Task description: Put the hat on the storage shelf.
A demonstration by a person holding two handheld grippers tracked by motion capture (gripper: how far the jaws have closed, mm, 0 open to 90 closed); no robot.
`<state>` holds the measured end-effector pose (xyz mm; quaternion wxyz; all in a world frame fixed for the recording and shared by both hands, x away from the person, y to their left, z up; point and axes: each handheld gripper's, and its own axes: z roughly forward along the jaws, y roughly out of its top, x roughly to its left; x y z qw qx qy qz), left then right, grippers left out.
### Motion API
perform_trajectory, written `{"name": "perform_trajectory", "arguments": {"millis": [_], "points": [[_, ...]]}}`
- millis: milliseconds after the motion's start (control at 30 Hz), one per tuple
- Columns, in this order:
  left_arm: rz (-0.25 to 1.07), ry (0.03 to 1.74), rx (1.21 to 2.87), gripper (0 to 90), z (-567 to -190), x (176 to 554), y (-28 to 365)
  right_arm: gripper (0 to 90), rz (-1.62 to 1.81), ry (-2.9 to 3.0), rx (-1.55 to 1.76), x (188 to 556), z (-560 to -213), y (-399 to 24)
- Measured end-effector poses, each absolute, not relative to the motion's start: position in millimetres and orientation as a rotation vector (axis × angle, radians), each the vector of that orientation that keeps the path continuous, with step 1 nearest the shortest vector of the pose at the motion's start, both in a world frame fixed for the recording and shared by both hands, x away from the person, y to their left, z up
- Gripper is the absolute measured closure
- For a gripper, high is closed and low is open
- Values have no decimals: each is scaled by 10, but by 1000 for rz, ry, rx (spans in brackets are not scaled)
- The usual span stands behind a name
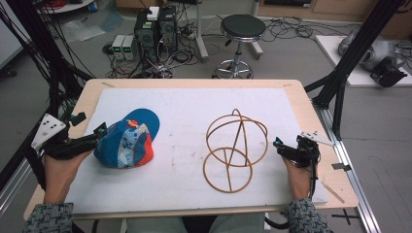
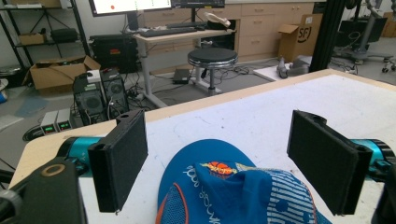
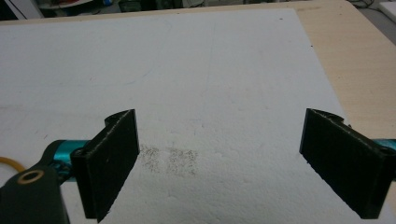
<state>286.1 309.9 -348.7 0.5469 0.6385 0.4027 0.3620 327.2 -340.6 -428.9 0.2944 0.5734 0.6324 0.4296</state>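
A blue cap (image 1: 127,139) with orange trim and a patterned crown lies on the white mat (image 1: 189,107) at the left. My left gripper (image 1: 101,130) sits just left of it, jaws open. In the left gripper view the cap (image 2: 229,186) lies low between the two wide-apart pads (image 2: 122,156), which do not touch it. A wooden wire-frame hat stand (image 1: 234,150) rests on the mat at centre right. My right gripper (image 1: 278,144) hovers just right of the stand, open. In the right gripper view my right gripper (image 3: 219,163) has bare white mat between its jaws.
The mat covers most of a wooden table (image 1: 311,111). Behind the table stand a black stool (image 1: 241,29) and computer boxes with cables (image 1: 155,29) on the floor. Black frame struts (image 1: 350,53) rise at the right edge and cables hang at the left.
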Motion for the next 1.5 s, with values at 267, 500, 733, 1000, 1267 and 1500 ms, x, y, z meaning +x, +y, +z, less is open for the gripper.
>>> {"name": "perform_trajectory", "arguments": {"millis": [267,500,733,1000,1267,1500], "points": [[868,961,1514,205,-3488,2862,3116,110,1136,1693,1484,3264,-4280,-3384],[873,937,1536,232,-3503,2853,3107,110,1131,1699,1464,3265,-4278,-3367],[835,903,1545,273,-3610,2895,3068,110,1140,1721,1435,3277,-4281,-3342],[797,910,1594,270,-3729,2988,2988,110,1126,1723,1440,3249,-4277,-3370],[720,896,1661,372,-3812,3034,2910,111,1119,1730,1434,3240,-4276,-3379],[701,903,1713,417,-3900,3060,2911,135,1116,1746,1426,3253,-4283,-3363]]}}
